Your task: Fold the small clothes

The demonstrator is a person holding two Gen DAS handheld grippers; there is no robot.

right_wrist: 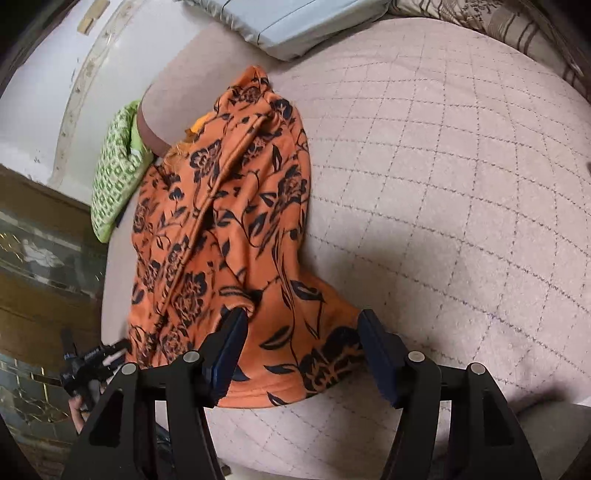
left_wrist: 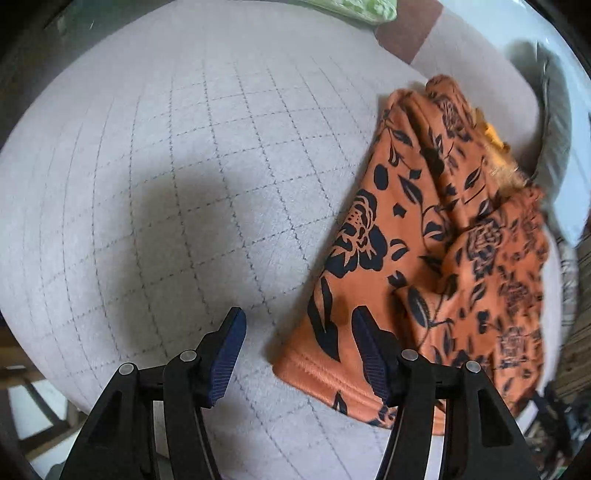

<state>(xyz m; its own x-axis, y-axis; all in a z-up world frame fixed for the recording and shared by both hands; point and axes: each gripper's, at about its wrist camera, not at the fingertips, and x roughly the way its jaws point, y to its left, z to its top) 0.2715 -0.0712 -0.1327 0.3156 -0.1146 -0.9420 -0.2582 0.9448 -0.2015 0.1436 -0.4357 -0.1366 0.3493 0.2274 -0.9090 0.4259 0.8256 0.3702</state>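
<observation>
Left gripper (left_wrist: 298,332): jaws standing wide apart, nothing between the pads. Left finger (left_wrist: 225,354) is hovering over bare quilt (left_wrist: 166,184); right finger (left_wrist: 373,354) is overlapping the near hem of the cloth (left_wrist: 424,240) in view (contact or just above, cannot tell). A soft shadow is lying on the quilt ahead of the left finger.

Right gripper (right_wrist: 299,332): also spread wide, clamping nothing. Both fingers are sitting over the near end of the cloth (right_wrist: 229,206), its hem running between and just below the tips; whether the pads are touching fabric is not clear.

Cloth: orange with dark floral print, lying bunched and loosely folded lengthwise on the quilt, a raised ridge running along its middle in the right view. Its far end is narrowing toward the top of the frame, with a bit of yellow fringe showing at one edge. In the left view its far part is blurred.

Quilt (right_wrist: 443,184): pale, stitched in a diamond grid, carrying the cloth near one edge.

Beyond: a green patterned fabric (right_wrist: 114,173) is lying just beside the cloth at the quilt's edge, partly off it; the same green (left_wrist: 351,7) is showing at the top of the left view. A pale blue pillow (right_wrist: 295,22) is resting at the far end.
</observation>
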